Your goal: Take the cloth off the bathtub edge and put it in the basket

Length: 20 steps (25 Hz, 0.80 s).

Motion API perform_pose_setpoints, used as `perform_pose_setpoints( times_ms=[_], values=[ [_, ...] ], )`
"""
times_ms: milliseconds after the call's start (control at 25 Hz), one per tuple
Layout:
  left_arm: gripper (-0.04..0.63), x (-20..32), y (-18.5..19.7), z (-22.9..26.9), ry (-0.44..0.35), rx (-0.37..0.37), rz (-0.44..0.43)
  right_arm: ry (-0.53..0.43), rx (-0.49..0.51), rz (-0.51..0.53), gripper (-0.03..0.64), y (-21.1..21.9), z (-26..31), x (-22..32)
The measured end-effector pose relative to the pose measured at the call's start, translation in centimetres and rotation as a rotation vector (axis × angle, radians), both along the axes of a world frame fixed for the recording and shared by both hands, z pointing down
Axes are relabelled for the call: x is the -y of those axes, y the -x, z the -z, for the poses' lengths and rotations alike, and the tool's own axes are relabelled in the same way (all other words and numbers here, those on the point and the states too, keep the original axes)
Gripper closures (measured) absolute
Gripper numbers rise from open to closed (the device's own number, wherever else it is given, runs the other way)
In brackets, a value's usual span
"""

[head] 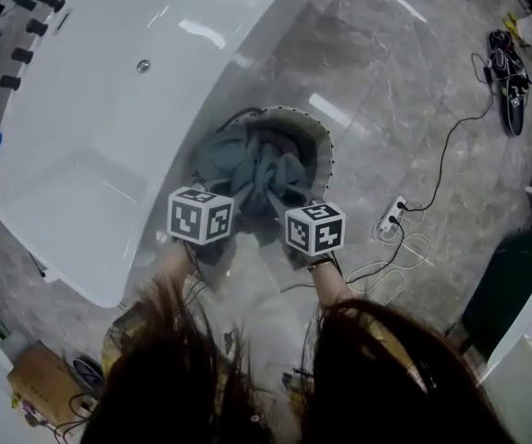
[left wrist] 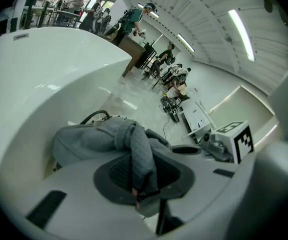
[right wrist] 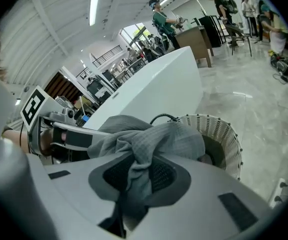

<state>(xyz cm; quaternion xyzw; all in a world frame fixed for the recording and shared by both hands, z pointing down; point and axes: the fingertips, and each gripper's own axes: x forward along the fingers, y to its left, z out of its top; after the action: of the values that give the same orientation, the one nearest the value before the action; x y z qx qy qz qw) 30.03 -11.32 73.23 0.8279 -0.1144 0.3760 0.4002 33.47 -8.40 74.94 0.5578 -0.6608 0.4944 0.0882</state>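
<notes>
Your left tool [left wrist: 142,193] and right tool [right wrist: 131,194] are each clamped on the grey waffle-textured cloth [head: 258,169], which hangs bunched over the round white slatted basket [head: 328,155] beside the white bathtub [head: 99,91].

Matt grey waffle-textured cloth [head: 256,169], glossy smooth bathtub [head: 108,109], polished marbled floor [head: 386,81], ribbed basket [right wrist: 219,129]

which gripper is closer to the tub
Left. The left gripper, shut on the cloth, is right beside the tub wall. The right gripper grips the cloth on the basket side facing away from the tub.
</notes>
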Motion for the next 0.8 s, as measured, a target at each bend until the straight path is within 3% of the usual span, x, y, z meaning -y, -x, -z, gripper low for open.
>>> perform_pose_setpoints(
  times_ms=[600,800],
  values=[
    [0.523,-0.8,0.5,-11.9,0.038,0.167,0.067,0.197,-0.118,0.13,0.548,-0.2,-11.6,-1.4],
    [0.523,-0.4,1.7,-14.1,0.029,0.266,0.075,0.255,-0.118,0.144,0.568,0.0,-13.2,-1.7]
  ],
)
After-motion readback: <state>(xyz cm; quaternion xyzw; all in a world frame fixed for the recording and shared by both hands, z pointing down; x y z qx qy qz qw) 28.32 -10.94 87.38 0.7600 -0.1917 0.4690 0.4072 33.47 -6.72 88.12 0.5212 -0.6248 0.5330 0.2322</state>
